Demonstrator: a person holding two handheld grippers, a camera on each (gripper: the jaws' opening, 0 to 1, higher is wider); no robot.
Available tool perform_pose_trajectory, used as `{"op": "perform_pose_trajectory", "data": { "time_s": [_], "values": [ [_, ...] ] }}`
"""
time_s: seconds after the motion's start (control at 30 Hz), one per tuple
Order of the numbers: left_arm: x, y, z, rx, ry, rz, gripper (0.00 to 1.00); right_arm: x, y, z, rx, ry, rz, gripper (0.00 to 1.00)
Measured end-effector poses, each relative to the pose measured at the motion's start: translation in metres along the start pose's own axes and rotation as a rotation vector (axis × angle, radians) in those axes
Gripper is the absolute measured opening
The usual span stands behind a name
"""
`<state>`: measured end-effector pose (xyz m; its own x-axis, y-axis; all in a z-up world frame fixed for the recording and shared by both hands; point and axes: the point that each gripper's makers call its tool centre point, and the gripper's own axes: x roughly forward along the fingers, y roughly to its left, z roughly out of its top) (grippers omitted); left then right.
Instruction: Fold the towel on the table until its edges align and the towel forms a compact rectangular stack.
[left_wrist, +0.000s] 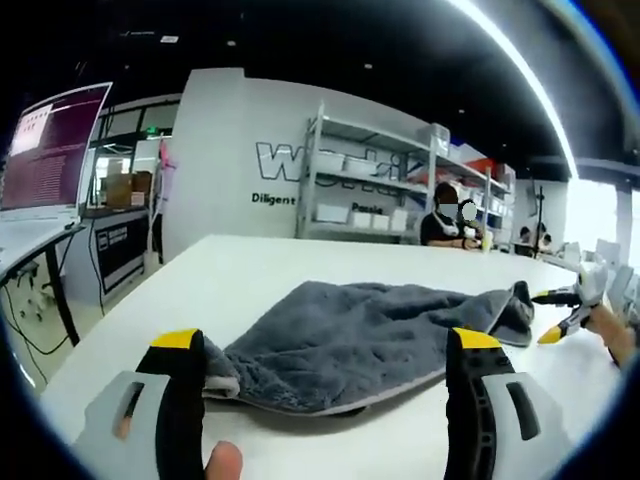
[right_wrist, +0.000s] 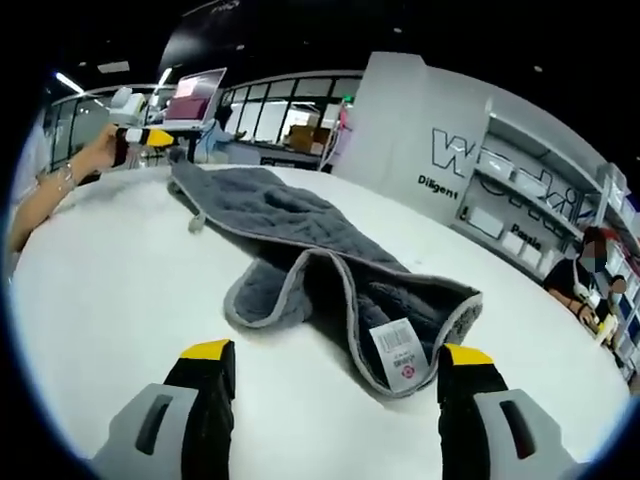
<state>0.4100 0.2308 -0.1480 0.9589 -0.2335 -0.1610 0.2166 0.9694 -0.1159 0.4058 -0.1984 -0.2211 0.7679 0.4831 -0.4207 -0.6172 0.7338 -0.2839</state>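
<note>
Lying rumpled across the white tabletop (left_wrist: 300, 262), the grey towel (left_wrist: 370, 340) is stretched out long and loosely bunched, its edges not lined up. In the right gripper view the towel (right_wrist: 300, 240) has one end curled over on itself, showing a pale hemmed border and a white care label (right_wrist: 398, 350) with a red mark near that end. The left claw (left_wrist: 325, 385) stands wide open just short of the towel's near edge, its yellow-tipped jaws on either side and nothing between them; a fingertip (left_wrist: 222, 462) of the person shows beside the towel-side jaw at the bottom. The right claw (right_wrist: 335, 385) is likewise wide open and empty, its jaws just short of the folded end with the label. Beyond the towel's far end in the right gripper view, the left claw (right_wrist: 145, 138) appears, held by a hand (right_wrist: 95, 155). Past the tabletop from the towel stand metal shelves (left_wrist: 385, 180) against a white wall with lettering, a seated person (left_wrist: 440, 222), and a laptop (left_wrist: 50, 150) off to one side.
</note>
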Motion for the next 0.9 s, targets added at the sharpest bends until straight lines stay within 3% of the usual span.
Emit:
{"op": "perform_pose_trajectory", "data": {
  "time_s": [0.3,0.5,0.9],
  "values": [
    [-0.001,-0.001,-0.001,-0.004,0.004,0.001,0.99,0.001,0.004,0.005,-0.006,-0.038,0.016,0.68],
    [0.000,0.000,-0.002,-0.009,0.010,0.002,0.99,0.002,0.010,0.012,-0.047,-0.076,0.047,0.52],
    [0.001,0.000,-0.004,-0.013,0.017,0.002,0.99,0.010,0.010,0.015,-0.111,-0.098,0.029,0.39]
  ]
}}
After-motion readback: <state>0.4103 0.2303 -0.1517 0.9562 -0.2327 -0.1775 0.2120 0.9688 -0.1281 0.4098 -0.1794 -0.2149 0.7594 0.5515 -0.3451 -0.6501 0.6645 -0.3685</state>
